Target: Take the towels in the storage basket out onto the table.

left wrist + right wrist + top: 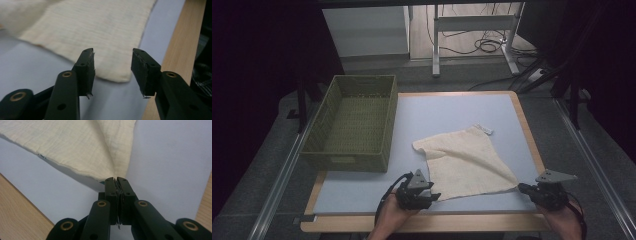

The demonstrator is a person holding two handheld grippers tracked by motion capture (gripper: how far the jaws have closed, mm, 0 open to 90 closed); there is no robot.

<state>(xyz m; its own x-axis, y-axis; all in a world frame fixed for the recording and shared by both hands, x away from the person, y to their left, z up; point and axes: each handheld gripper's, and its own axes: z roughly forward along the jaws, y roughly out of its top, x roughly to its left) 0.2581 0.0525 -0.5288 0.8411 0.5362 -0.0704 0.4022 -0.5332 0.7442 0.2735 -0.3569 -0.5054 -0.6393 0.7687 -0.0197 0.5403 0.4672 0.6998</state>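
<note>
A cream cloth (467,160) lies spread on the blue table top (447,110), with a small white tag at its far corner. My right gripper (520,187) is at the cloth's near right corner; in the right gripper view the jaws (117,180) are shut on that corner, and the cloth (75,145) rises from them in a taut fold. My left gripper (434,196) is at the near left corner. In the left gripper view its jaws (113,65) stand apart, and the cloth (100,30) corner lies on the table just beyond them, untouched by the pads.
A green woven basket (347,162) stands with nothing in it at the table's left side. The wooden table edge (422,222) runs along the front, close to both hands. Behind the table are desk legs and cables on the floor.
</note>
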